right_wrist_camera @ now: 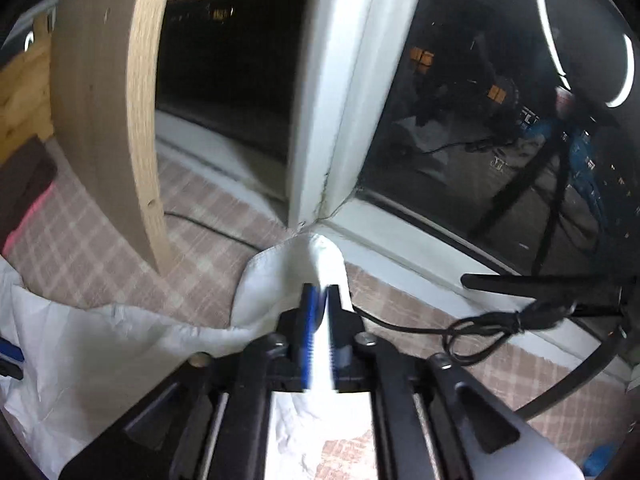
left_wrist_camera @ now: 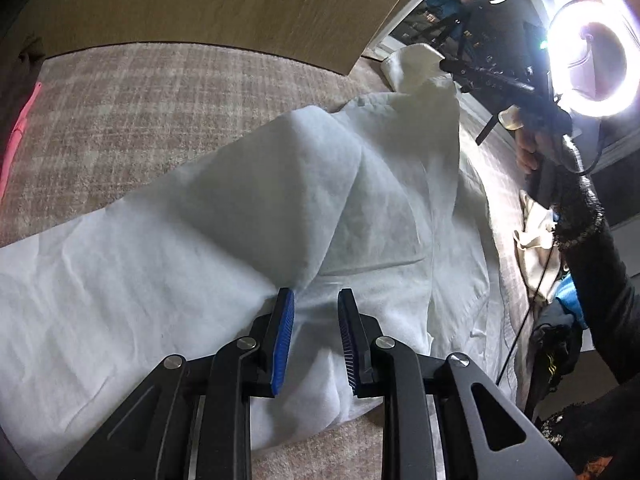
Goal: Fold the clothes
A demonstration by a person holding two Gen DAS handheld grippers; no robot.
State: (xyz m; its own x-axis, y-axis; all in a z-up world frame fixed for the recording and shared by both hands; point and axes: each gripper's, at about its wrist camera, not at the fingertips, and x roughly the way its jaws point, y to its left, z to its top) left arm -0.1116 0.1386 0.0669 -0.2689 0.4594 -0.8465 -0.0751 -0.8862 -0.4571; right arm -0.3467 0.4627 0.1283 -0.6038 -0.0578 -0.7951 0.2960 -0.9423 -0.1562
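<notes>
A white garment [left_wrist_camera: 208, 216] lies crumpled across a checked bedcover [left_wrist_camera: 140, 112], pulled up into a tented ridge in the middle. At its near end, my left gripper [left_wrist_camera: 316, 298] has its blue pads closed on a bunch of the cloth, which fills the gap between them. My right gripper [left_wrist_camera: 448, 67] holds the far end of the garment, raised near the window. In the right wrist view, the right gripper [right_wrist_camera: 320, 292] is shut on a fold of the white garment [right_wrist_camera: 288, 268], and the cloth runs back between the pads.
A wooden board [left_wrist_camera: 224, 4] stands on the bedcover behind the garment. A white window frame [right_wrist_camera: 336, 92] with dark glass runs along the far edge. A ring light [left_wrist_camera: 592, 56] glares at the right. A black cable [right_wrist_camera: 480, 328] lies near the sill. More clothes [left_wrist_camera: 536, 240] are piled at the right.
</notes>
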